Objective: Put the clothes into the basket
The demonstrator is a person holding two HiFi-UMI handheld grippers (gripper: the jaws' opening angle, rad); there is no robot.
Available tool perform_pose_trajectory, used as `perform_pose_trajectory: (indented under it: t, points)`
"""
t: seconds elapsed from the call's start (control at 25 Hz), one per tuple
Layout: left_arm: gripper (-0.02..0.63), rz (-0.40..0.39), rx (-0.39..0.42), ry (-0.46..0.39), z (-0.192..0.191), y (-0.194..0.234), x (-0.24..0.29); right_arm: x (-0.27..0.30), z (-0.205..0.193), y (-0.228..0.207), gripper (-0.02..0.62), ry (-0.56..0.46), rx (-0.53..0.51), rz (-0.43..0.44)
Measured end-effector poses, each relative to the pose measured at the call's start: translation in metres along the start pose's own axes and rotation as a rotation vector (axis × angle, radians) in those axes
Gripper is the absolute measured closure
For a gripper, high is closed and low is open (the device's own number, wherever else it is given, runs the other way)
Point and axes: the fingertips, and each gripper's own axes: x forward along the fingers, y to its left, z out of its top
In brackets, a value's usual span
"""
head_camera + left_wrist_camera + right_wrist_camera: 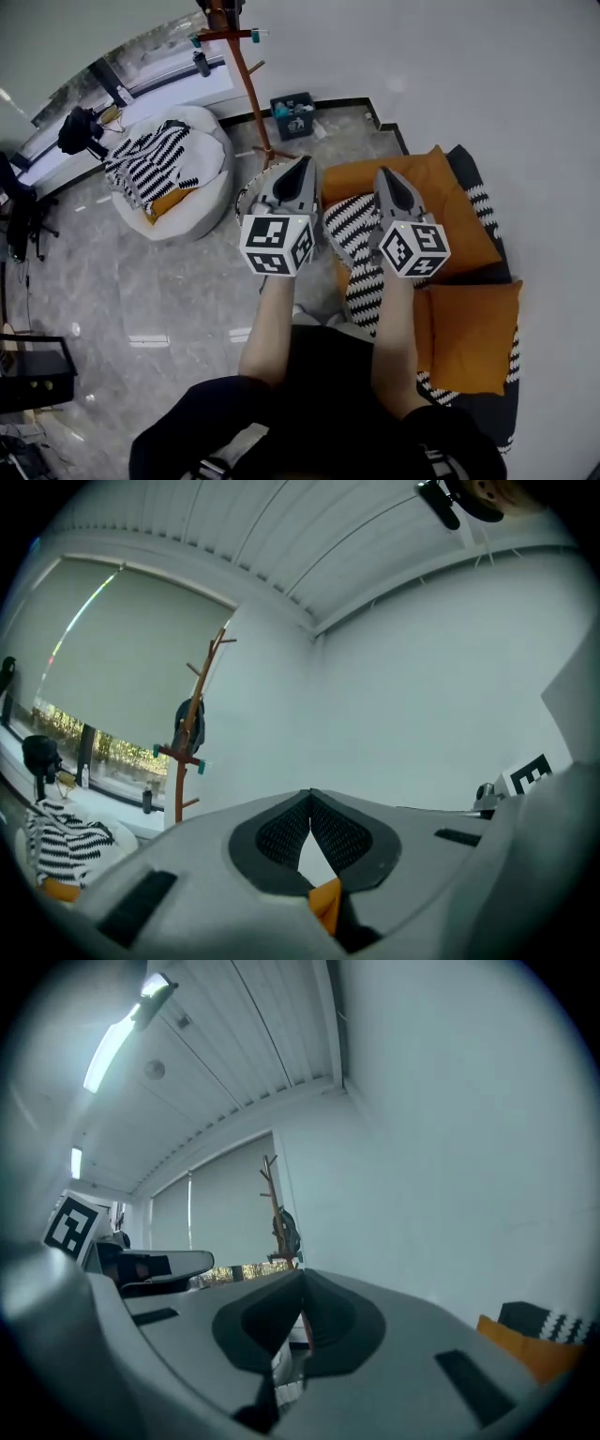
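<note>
Below, the basket (247, 195) sits mostly hidden under the left claw (302, 163), pinched together empty like the right claw (385, 173)

A wooden coat stand (246, 80) rises against the white wall, and there's a dark crate (293, 115) near its foot. Over on the left, a white beanbag (212, 141) slumps on the glossy grey floor (141, 300). On the right, a dark sofa (494, 417) carries an orange cushion (441, 192) up by the wall and a second orange cushion (473, 333) lower down. A roller blind (122, 658) covers most of the window.
</note>
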Motion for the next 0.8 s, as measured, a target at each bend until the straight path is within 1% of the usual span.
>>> perform_pose_trajectory:
  t: [0.12,0.24,0.56,0.8]
  points:
    - [0.597,-0.007,0.027,-0.034,0.024,-0.008,-0.003,-0.005,0.028,0.007,0.583,-0.042,-0.038,0.009]
    - [0.597,-0.003,0.045,-0.053,0.035,-0.017,-0.006,-0.011,0.041,0.01,0.583,-0.062,-0.055,0.018]
    - [0.597,0.0,0.065,-0.063,0.04,-0.026,-0.01,-0.019,0.052,0.01,0.583,-0.082,-0.077,0.028]
    - [0.597,0.004,0.058,-0.063,0.038,-0.03,-0.008,-0.023,0.054,0.006,0.583,-0.08,-0.079,0.027]
